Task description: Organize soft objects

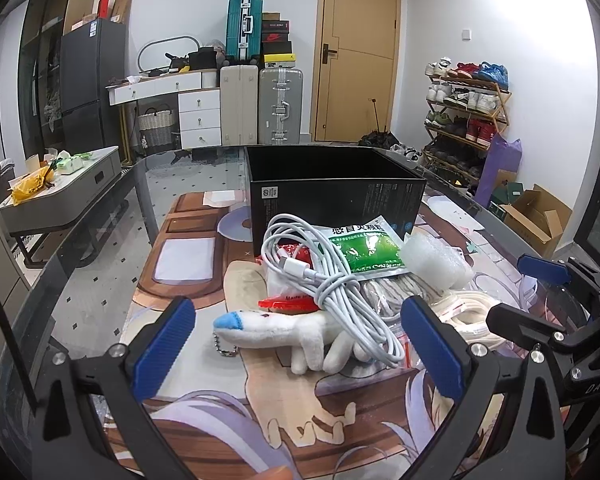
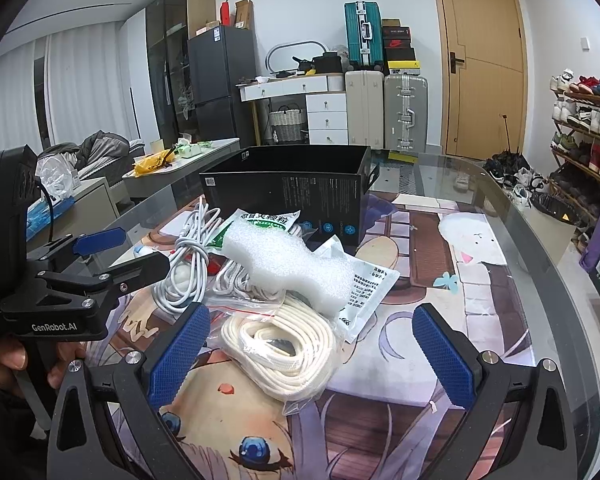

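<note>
A pile of soft things lies on the glass table in front of an open black box [image 1: 336, 196] [image 2: 288, 184]. It holds a white plush toy [image 1: 284, 330], a coiled white cable [image 1: 332, 280] [image 2: 188, 264], a green medicine sachet [image 1: 364, 250], a white foam block [image 1: 436, 260] [image 2: 288, 260] and a bagged white rope coil [image 2: 288, 344]. My left gripper [image 1: 300, 352] is open, its pads on either side of the plush toy. My right gripper [image 2: 312, 356] is open around the rope coil; it also shows in the left wrist view [image 1: 540, 292].
An anime-print mat [image 2: 420, 272] covers the table under the glass. A white printed sachet [image 2: 364, 292] lies right of the foam. A low side table [image 1: 60, 188] with clutter stands to the left. Suitcases [image 1: 280, 104], drawers and a shoe rack [image 1: 468, 108] line the far wall.
</note>
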The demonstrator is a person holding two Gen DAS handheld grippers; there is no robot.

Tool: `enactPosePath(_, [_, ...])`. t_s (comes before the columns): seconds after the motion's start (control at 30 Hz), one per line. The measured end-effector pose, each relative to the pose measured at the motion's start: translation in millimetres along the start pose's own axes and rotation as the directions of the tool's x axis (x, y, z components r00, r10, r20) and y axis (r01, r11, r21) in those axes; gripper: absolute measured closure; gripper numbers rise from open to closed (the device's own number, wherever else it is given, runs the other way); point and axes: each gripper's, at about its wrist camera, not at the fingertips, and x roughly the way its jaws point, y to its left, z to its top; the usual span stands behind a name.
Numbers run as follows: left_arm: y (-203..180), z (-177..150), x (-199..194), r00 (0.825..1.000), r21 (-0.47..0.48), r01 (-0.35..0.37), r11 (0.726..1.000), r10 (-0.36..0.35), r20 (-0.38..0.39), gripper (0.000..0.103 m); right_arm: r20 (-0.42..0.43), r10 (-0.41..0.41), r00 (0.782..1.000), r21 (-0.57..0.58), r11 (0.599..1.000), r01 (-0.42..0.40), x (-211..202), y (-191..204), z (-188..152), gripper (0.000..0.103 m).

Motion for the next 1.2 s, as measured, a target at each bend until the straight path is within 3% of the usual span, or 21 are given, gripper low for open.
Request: enactPosePath(1.2, [-3.1, -1.1, 0.2, 1.000, 0.005, -0.005, 1.000, 0.005, 0.001, 0.000, -0.001, 0.001, 1.000, 0.006, 1.000, -0.001, -0.5, -0.3, -0.1, 0.001])
